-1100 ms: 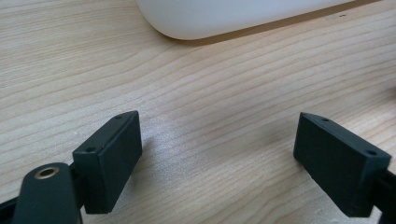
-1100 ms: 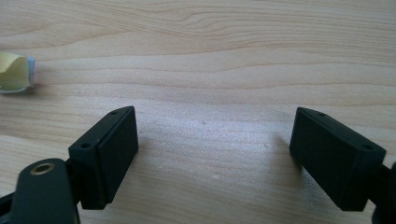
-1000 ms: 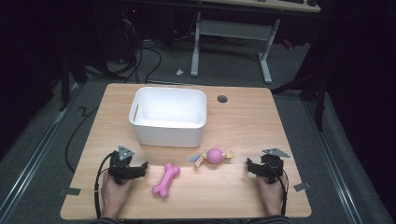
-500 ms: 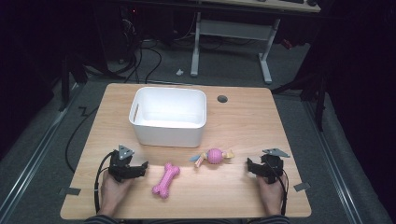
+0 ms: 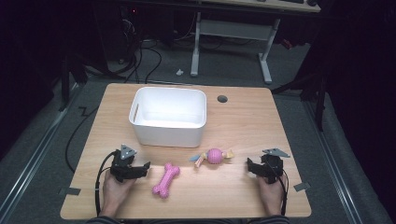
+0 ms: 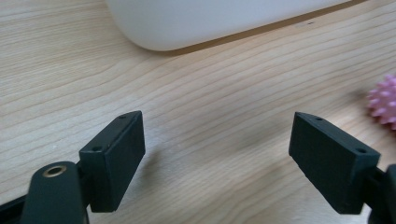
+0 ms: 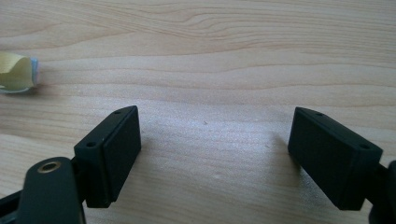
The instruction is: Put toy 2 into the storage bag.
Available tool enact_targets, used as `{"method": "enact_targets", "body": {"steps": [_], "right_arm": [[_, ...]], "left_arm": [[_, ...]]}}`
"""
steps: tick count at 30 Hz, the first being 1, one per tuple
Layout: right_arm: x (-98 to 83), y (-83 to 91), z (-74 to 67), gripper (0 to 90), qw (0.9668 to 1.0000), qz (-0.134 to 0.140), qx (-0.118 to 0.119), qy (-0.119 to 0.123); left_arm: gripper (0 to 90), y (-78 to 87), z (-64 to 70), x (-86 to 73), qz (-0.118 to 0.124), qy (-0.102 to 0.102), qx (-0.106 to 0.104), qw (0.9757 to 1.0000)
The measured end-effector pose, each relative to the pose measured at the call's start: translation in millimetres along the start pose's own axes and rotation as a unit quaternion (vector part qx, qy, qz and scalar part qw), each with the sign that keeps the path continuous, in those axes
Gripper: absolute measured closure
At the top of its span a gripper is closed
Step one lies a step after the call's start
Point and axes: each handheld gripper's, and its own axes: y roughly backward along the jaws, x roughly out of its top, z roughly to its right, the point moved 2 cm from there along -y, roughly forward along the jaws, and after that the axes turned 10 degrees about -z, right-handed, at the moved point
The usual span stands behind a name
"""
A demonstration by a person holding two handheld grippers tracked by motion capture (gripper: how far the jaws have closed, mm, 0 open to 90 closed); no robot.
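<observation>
Pink toys lay on the wooden table (image 5: pixel 243 116) in front of the white bin (image 5: pixel 168 116), probably set out for sorting into it. The bone (image 5: pixel 166 180) rested just beside the left gripper (image 5: pixel 143 169); the spiked ball with its rope ends (image 5: pixel 214 156) lay between the bone and the right gripper (image 5: pixel 250 165). Both grippers rested low on the table, apparently ready to begin. Their jaws, having just been closing slightly, stood wide apart with only bare wood between them.

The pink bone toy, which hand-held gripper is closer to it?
Left. The left hand-held gripper sits just beside the pink bone toy, apart from it. The right hand-held gripper is far across, past the spiky ball toy.
</observation>
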Motion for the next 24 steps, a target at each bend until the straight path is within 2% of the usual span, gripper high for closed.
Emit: {"method": "enact_targets", "body": {"steps": [6,18,24], "right_arm": [[0.0,0.1,0.0,17.5,1.0000,0.000,-0.001,0.001],[0.1,0.2,-0.1,18.2,1.0000,0.000,0.000,0.002],[0.0,0.2,-0.2,18.4,1.0000,0.000,0.000,0.002]], "left_arm": [[21.7,6.8,13.5,6.2,-0.005,-0.015,-0.008,0.9998],[24.8,21.6,30.7,12.4,0.000,-0.027,-0.022,0.9994],[25.9,29.9,43.4,15.6,-0.004,-0.037,-0.032,0.9988]]}}
